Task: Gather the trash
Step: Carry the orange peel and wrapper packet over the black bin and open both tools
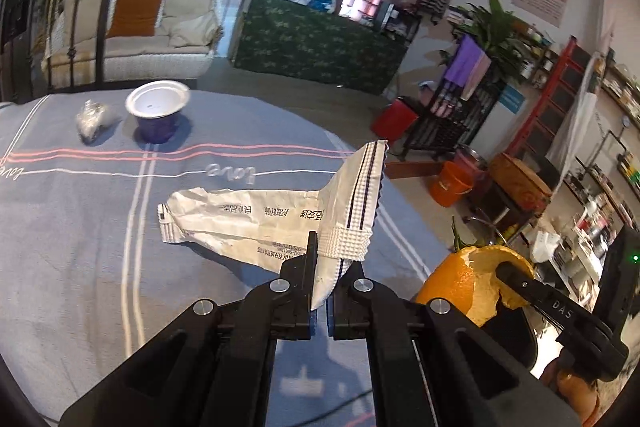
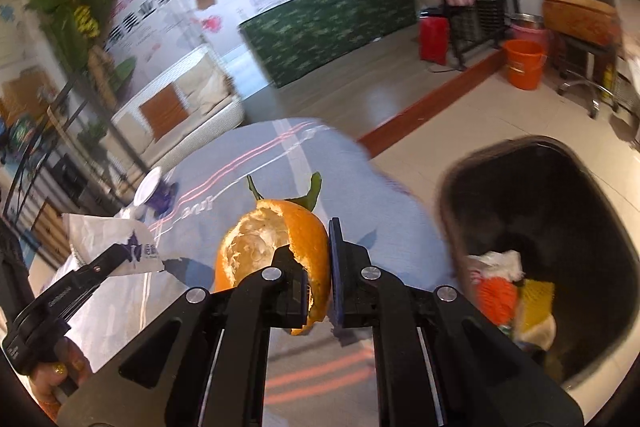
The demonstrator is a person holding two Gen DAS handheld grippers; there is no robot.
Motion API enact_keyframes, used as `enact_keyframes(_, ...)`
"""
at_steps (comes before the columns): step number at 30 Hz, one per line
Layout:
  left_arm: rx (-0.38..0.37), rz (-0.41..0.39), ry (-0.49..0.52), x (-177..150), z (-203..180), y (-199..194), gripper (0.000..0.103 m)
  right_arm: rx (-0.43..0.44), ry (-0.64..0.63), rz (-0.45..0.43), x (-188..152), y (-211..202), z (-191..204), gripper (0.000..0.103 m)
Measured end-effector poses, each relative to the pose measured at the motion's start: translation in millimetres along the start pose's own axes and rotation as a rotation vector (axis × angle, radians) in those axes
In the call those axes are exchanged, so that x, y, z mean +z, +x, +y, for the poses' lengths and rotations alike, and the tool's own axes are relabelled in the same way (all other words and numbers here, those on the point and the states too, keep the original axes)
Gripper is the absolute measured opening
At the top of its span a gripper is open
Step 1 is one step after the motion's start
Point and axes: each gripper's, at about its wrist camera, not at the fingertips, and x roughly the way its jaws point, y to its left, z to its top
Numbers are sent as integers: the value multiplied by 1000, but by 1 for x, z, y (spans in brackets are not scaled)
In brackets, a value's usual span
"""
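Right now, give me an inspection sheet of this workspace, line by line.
Surface: table under a blue-grey striped cloth.
Job's things: white wrapper pinched in the left tongs; orange peel pinched in the right tongs; dark trash bin on the floor to the right, already holding rubbish.
Clutter: purple cup and crumpled foil ball at the far end of the cloth.
Grippers: both closed on their items.
Cables: nothing seen.
Surroundings: white sofa, green-covered counter, orange bucket, posters, plants.
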Motion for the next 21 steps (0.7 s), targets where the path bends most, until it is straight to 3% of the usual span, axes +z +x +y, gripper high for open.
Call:
enact_keyframes(13,-200,15,183,-22,-106,19,4,-267,212,-96,-5,-57,-131,10)
enact_keyframes(21,-276,21,306,-37,-155,27,4,-378,226,-37,-17,-39,-165,10)
